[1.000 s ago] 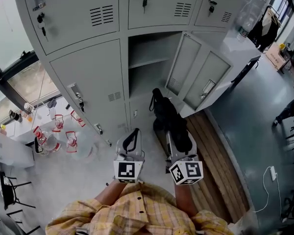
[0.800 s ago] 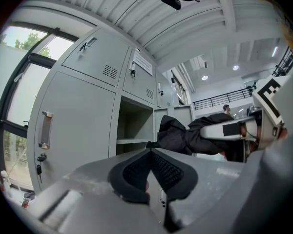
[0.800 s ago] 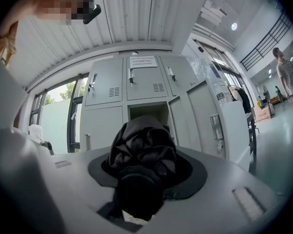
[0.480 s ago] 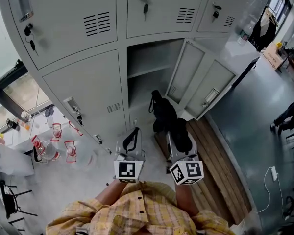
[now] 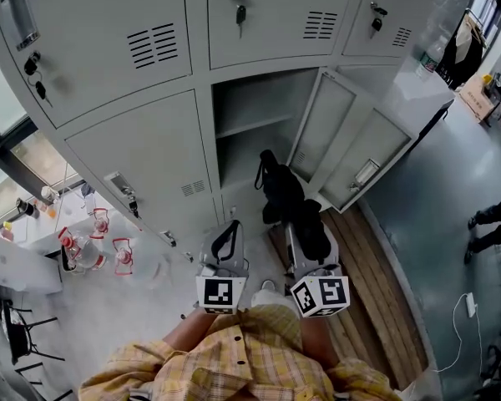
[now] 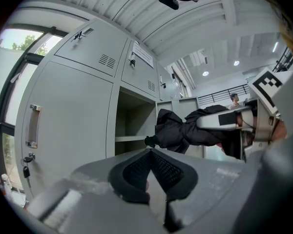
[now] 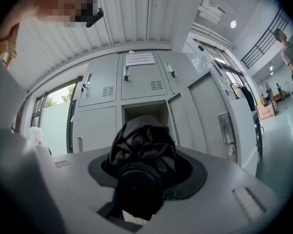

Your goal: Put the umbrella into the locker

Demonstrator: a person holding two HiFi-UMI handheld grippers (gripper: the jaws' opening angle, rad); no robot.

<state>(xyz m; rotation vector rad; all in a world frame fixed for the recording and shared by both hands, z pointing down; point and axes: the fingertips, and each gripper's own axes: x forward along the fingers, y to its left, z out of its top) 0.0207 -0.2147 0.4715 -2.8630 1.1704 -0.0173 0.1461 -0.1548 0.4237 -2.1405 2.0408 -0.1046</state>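
Before grey metal lockers (image 5: pixel 134 153), head view: right gripper (image 5: pixel 307 220) clenched on folded black fabric umbrella (image 5: pixel 280 192), tip at the open compartment (image 5: pixel 252 100), door (image 5: pixel 351 144) swung right, red-labelled bottles (image 5: pixel 92 245) far left | left gripper view: left gripper (image 6: pixel 151 152) pinched together, empty | right gripper view: umbrella masks the opening's lower part | versus a second ago: lockers nearer.

Your umbrella (image 5: pixel 290 207) is creased black cloth with a matt finish. The locker (image 5: pixel 255 107) in front of you is smooth grey painted metal with a dull sheen, and the floor strip (image 5: pixel 376 291) beside it looks like bare wooden planks.
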